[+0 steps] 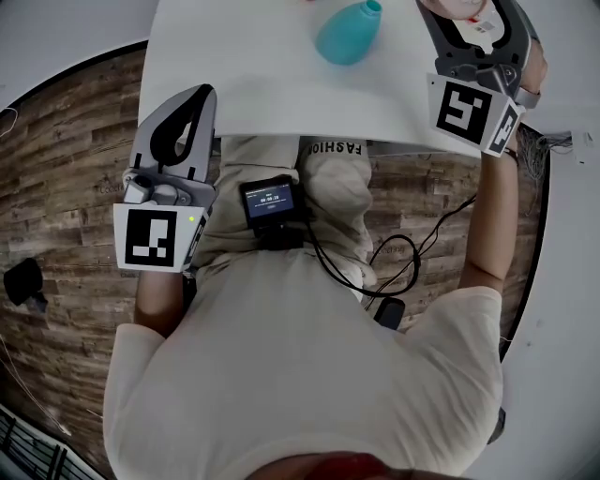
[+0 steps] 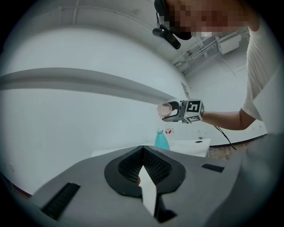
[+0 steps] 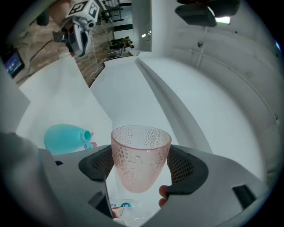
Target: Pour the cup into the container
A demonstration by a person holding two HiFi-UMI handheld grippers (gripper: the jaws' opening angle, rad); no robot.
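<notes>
A pink dimpled cup [image 3: 140, 157] is clamped between the jaws of my right gripper [image 3: 141, 153], and no liquid shows in it. In the head view that gripper [image 1: 469, 21] is over the white table's [image 1: 262, 84] far right, with the cup [image 1: 457, 7] cut off by the frame's top. A teal bottle [image 1: 349, 33] with an open neck stands left of it. Under the cup lies a clear item with a red and white label [image 3: 120, 209]. My left gripper [image 1: 203, 94] hangs at the table's near left edge, shut and empty. The left gripper view shows the cup [image 2: 165, 109] held above the bottle [image 2: 161, 140].
The person sits at the table's near edge with a small screen [image 1: 270, 202] and a black cable [image 1: 403, 258] at the lap. Wood floor [image 1: 66, 159] lies on both sides. A white wall curves behind the table [image 3: 186, 88].
</notes>
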